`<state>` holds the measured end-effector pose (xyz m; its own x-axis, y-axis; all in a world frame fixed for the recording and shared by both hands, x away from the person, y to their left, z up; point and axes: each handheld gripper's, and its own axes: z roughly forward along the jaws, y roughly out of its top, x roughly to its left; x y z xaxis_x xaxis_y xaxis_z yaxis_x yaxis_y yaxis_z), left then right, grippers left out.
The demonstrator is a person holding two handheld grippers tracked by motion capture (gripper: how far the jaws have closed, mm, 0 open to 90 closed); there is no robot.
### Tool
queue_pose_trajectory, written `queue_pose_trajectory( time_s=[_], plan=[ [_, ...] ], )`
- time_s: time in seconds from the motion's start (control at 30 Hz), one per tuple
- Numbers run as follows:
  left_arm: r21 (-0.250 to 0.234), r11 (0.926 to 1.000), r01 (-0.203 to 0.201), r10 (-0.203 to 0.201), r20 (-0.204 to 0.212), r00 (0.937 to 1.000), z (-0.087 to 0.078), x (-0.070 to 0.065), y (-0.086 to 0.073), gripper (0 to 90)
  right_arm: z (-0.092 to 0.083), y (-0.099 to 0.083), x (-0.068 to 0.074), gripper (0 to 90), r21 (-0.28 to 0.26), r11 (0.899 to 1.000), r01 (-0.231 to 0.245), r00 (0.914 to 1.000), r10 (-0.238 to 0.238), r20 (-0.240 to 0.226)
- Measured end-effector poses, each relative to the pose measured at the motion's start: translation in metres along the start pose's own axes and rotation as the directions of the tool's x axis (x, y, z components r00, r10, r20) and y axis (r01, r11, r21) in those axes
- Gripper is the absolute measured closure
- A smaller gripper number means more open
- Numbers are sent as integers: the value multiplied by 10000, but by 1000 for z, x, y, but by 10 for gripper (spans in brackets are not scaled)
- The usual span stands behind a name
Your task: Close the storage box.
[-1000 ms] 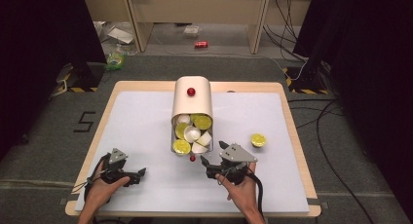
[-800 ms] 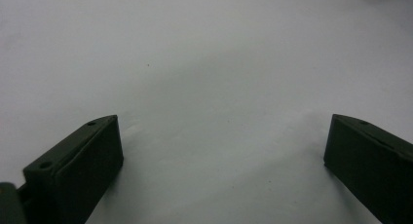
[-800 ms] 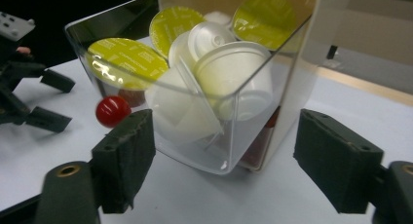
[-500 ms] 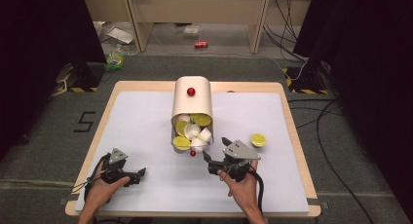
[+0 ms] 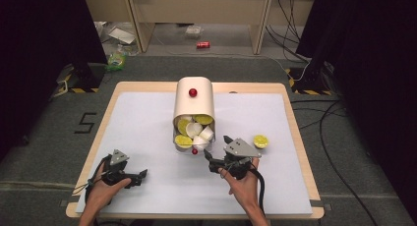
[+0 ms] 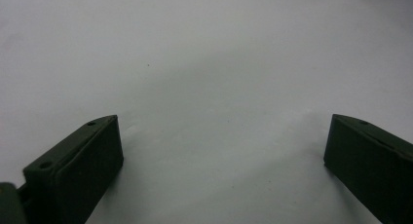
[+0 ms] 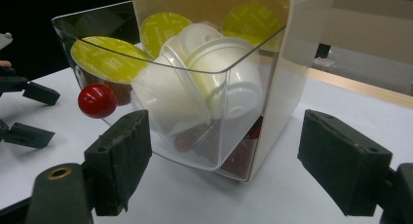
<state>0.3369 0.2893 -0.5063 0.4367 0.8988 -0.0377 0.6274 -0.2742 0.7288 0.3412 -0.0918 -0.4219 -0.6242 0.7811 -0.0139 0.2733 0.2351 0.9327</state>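
Observation:
A cream capsule dispenser (image 5: pixel 193 105) lies in the middle of the white table, with a red knob (image 5: pixel 193 92) on top. Its clear drawer (image 5: pixel 194 133) faces me and holds several white capsules with yellow-green lids (image 7: pixel 104 51). The drawer's small red knob (image 7: pixel 97 100) sticks out at the front. My right gripper (image 5: pixel 216 147) is open just in front of the drawer's right corner, and its jaws stand wide on either side of that corner (image 7: pixel 224 136). One loose yellow-lidded capsule (image 5: pixel 260 140) lies to its right. My left gripper (image 5: pixel 142 176) rests open on the table, with nothing between its jaws (image 6: pixel 224 136).
The white mat (image 5: pixel 147 118) covers a wooden table whose edge runs close behind the dispenser. My left gripper's jaws (image 7: pixel 29 112) show beyond the drawer in the right gripper view. Cables and litter lie on the floor behind the table.
My right gripper has moved a little forward, closer to the drawer. The left gripper and the dispenser have stayed where they were.

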Motion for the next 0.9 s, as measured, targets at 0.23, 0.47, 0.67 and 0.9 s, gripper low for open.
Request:
queue_pose_trajectory(
  time_s=[0.23,0.47,0.67,0.9],
  plan=[
    [6,10000,-2,2,3,10000,0,0,0,0,3,2,-2,191,36,10000,86,9999,-86,88],
    [13,10000,-17,17,-7,10000,0,0,0,0,6,4,-3,188,33,9997,222,9995,-223,202],
    [15,10000,-18,18,-7,10000,0,0,0,0,10,5,-6,182,28,9999,149,9997,-149,202],
    [15,10000,-20,20,-8,10000,0,0,0,0,16,7,-9,179,-12,9999,130,9994,-130,319]
  ],
)
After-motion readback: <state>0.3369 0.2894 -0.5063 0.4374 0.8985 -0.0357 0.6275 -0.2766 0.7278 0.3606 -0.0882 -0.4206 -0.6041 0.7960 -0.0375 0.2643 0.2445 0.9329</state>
